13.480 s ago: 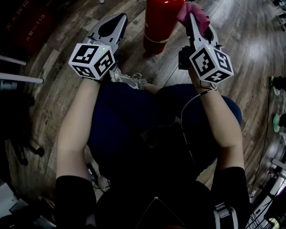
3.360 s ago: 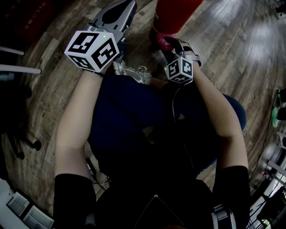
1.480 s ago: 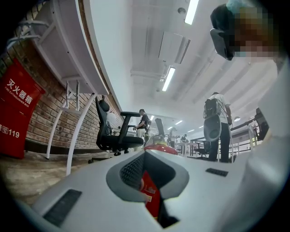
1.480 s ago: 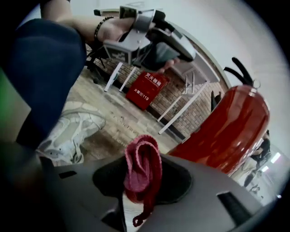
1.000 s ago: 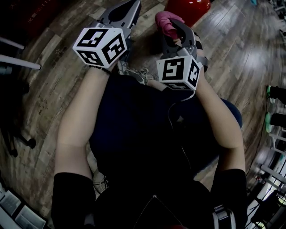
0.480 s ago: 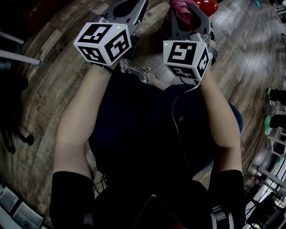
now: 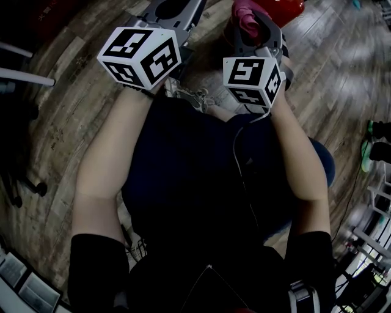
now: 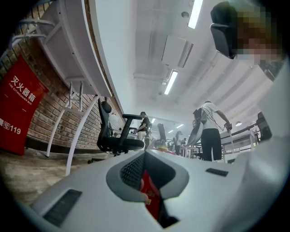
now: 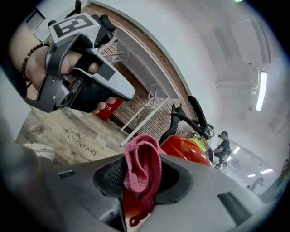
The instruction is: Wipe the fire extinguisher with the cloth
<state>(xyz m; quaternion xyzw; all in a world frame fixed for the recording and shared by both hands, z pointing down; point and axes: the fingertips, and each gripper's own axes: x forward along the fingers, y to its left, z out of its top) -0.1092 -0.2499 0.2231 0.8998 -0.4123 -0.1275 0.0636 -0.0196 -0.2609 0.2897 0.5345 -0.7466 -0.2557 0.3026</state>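
The red fire extinguisher [image 9: 186,152] stands on the wood floor, its black handle and hose on top; in the head view only a red part [image 7: 286,7] shows at the upper edge. My right gripper [image 7: 252,18] is shut on a folded pink cloth [image 9: 142,171], which sits right beside the extinguisher's body [image 7: 244,12]. My left gripper [image 7: 176,7] hovers to the left of it, jaws closed and empty. In the left gripper view its jaws [image 8: 147,158] meet, and red shows through the slot behind them.
A black office chair [image 8: 115,136] and white table legs [image 8: 72,131] stand by a brick wall with a red sign [image 8: 18,104]. People [image 8: 210,131] stand farther back. A grey shoe [image 7: 190,98] rests on the floor between my arms.
My right gripper has moved away from me with the cloth, up alongside the extinguisher, after being low at its base some seconds ago. The left gripper has barely shifted.
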